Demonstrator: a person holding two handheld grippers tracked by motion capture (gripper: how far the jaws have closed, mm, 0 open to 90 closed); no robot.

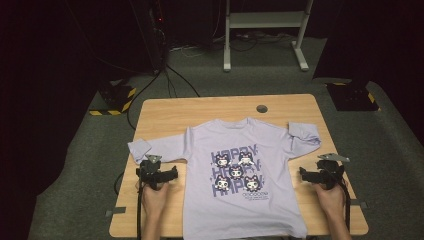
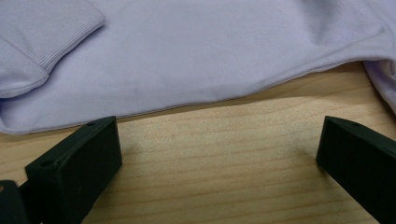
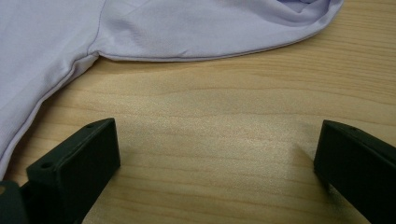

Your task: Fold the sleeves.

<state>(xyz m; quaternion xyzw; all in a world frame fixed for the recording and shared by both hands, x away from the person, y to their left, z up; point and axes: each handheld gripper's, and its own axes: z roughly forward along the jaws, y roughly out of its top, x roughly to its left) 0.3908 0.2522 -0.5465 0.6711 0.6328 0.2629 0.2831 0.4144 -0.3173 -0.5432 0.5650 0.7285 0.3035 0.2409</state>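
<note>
T-shirt [image 1: 245, 170] hem cut off at frame bottom

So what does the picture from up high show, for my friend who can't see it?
A lilac T-shirt with cartoon cats and the word HAPPY lies flat, front up, on a wooden table. A person holds the left gripper and the right gripper just off the shirt's sides, below the sleeves, touching nothing.

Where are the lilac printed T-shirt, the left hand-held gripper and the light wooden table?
Lilac printed T-shirt [image 1: 235, 142], high view, plain chest above the print.
Left hand-held gripper [image 1: 176, 172], high view, between its open jaw tips.
Light wooden table [image 1: 165, 112], high view, bare top near the far-left corner.
</note>
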